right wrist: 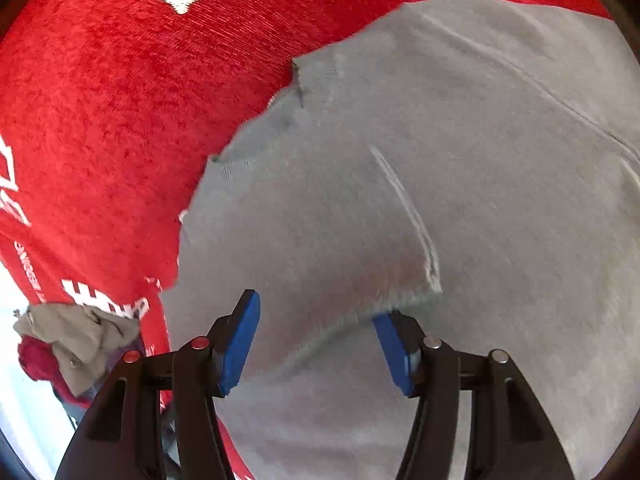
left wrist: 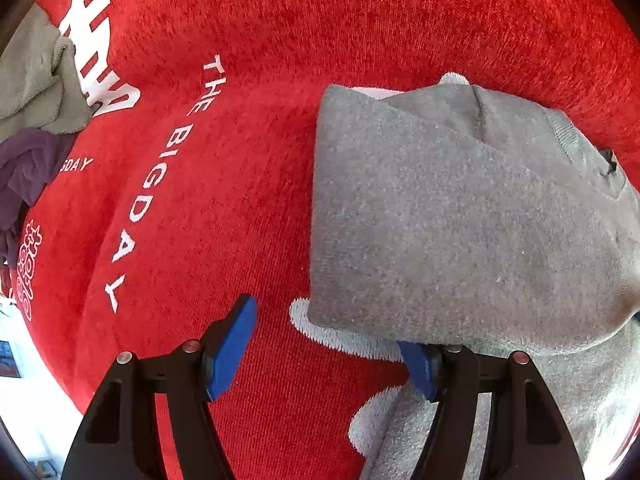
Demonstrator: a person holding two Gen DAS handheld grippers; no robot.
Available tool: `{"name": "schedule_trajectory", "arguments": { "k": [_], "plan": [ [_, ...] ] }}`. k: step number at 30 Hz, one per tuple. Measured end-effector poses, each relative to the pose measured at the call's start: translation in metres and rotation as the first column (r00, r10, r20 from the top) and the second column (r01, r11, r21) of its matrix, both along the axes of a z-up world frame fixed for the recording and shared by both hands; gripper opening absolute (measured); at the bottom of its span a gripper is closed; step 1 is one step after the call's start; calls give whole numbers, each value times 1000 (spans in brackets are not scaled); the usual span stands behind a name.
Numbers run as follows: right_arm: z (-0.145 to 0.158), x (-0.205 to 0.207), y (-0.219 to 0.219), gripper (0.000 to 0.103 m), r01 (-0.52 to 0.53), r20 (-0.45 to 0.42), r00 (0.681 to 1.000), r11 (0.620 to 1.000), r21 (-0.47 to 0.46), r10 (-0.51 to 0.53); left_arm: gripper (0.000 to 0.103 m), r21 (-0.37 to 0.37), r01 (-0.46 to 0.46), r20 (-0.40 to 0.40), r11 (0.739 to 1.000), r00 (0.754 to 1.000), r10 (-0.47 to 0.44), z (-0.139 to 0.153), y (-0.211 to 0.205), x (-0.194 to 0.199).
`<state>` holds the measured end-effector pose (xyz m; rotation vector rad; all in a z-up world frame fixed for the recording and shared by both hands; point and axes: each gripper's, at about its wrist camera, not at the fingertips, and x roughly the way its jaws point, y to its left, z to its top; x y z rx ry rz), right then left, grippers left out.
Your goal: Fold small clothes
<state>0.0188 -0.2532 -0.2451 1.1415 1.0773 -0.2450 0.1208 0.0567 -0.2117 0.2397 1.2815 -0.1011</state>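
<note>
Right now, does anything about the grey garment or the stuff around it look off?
The grey garment lies partly folded on the red printed cloth, but its far edges are uneven, with white lining peeking out at the top. A loose heap of unfolded clothes sits at the cloth's edge. Nothing looks torn or spilled.

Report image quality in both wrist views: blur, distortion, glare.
Left wrist: sharp; fisheye bends the red cloth and its white lettering; washed-out white at the lower left edge. Right wrist: grey garment smeared with motion blur near the gripper; same barrel distortion, dark corners.
</note>
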Motion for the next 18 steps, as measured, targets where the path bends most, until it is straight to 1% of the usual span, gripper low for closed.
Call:
{"name": "schedule_trajectory", "arguments": {
  "k": [1,2,3,4,5,7,8,9,11,13,15,16,17,18],
  "plan": [
    [-1,7,-2,21,3,7,1000,1000,10,-4,70,5,-1,4,1000,1000,1,0,0,0],
    [-1,11,-4,8,-5,-6,1000,1000,12,5,70,23,-6,15,1000,1000,6,1,0,0],
    [5,14,-8,8,-12,-6,1000,1000,-3,12,70,33,-7,19,999,1000,6,1,-1,-1],
    [15,17,-11,8,-19,17,1000,999,-30,19,70,40,-5,21,999,1000,5,1,-2,0],
    [31,21,-14,8,-38,54,998,996,-78,42,70,44,-6,22,999,1000,5,1,-2,0],
    [64,24,-19,8,-71,122,988,978,-198,97,70,61,-6,33,998,999,4,1,-4,0],
    [78,25,-23,8,-89,141,981,960,-264,130,70,70,-6,41,998,999,3,0,-4,0],
    [83,25,-28,8,-103,139,979,950,-295,149,70,71,-7,45,997,999,4,0,-4,1],
    [76,24,-43,8,-118,105,982,944,-307,156,70,82,-16,60,997,998,11,0,-3,2],
    [52,20,-58,8,-119,53,989,952,-283,139,70,94,-34,77,995,997,27,0,1,4],
    [18,13,-68,8,-109,4,994,976,-187,112,70,91,-55,72,994,996,48,0,9,8],
    [4,8,-71,8,-103,-28,995,982,-161,100,70,93,-59,64,994,997,53,1,13,9],
    [-7,2,-73,7,-86,-18,996,988,-129,85,70,99,-58,52,993,997,53,2,17,9],
    [-6,-2,-74,7,-69,10,997,989,-129,71,70,106,-49,39,993,998,45,4,22,7]
  ]
}}
